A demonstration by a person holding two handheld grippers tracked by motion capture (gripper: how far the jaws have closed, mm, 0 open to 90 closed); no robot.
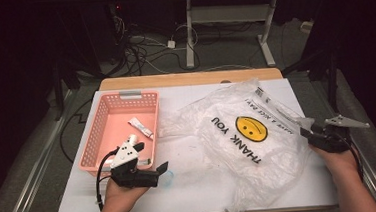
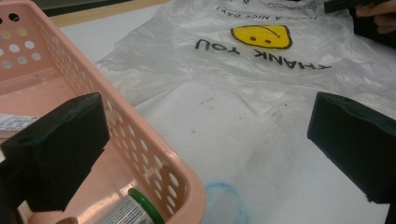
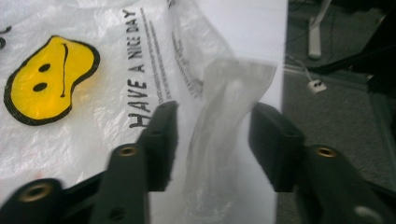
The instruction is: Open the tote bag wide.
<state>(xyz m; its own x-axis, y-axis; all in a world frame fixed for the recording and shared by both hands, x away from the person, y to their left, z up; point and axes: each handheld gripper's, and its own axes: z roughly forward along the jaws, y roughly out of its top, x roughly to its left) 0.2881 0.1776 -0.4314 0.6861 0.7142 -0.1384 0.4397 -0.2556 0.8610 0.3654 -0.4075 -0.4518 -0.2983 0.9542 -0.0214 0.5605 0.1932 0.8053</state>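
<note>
Right gripper view: my right claw (image 3: 212,140) stands apart around the bag (image 3: 93,70) handle, unclamped; left claw (image 2: 205,154) gapes empty beside the bag. I judge the handle may slip free.

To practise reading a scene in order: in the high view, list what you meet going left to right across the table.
Pink basket → left gripper → plastic bag → right gripper.
</note>
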